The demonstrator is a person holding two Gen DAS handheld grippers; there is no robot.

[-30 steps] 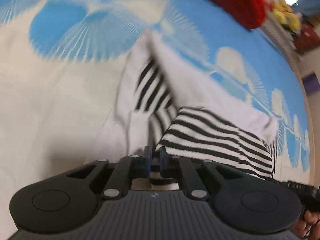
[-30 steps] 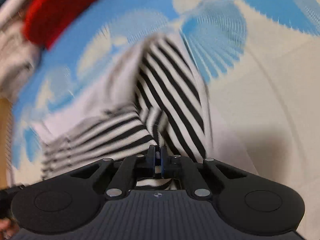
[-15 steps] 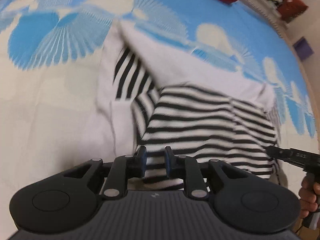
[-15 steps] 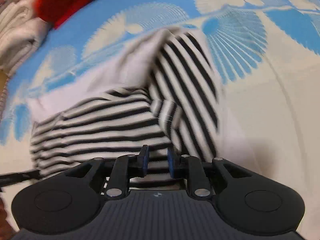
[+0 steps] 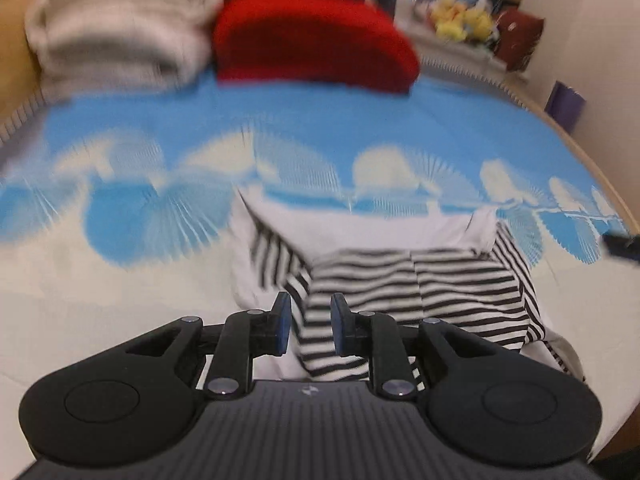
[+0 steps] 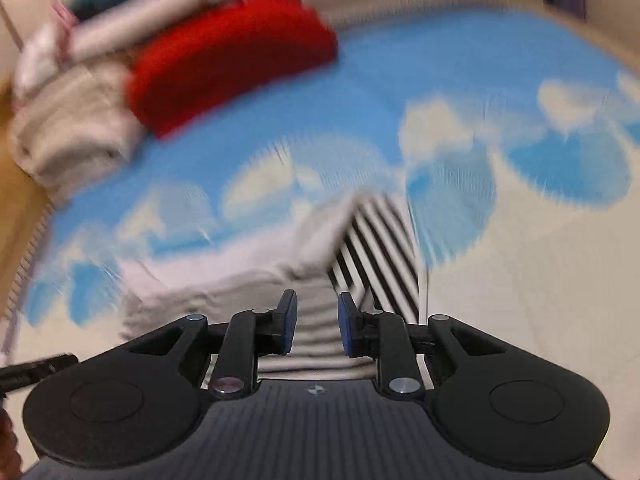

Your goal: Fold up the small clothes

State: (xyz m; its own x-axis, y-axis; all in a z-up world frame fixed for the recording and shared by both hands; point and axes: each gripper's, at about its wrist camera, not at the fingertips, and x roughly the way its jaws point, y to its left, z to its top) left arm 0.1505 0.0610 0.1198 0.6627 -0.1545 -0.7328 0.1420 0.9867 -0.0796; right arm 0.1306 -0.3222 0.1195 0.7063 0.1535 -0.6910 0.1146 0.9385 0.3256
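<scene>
**Both grippers off the striped top**

My left gripper (image 5: 306, 322) has its jaws apart, gripping nothing; the striped top (image 5: 424, 292) lies folded on the blue-and-cream sheet (image 5: 120, 272) just beyond the fingertips. My right gripper (image 6: 313, 326) is likewise spread wide, above the top's near edge. Far off, a red pillow (image 5: 312, 44) sits beside rolled towels (image 5: 116, 28). Both views are blurred.

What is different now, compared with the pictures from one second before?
Both tools let go: the left tool and right tool, shut on the black-and-white striped cloth garment a second ago, now stand open and have drawn back and tilted up. The garment stays folded on the blue-and-white patterned bed cover; the red folded textile has not moved.
</scene>
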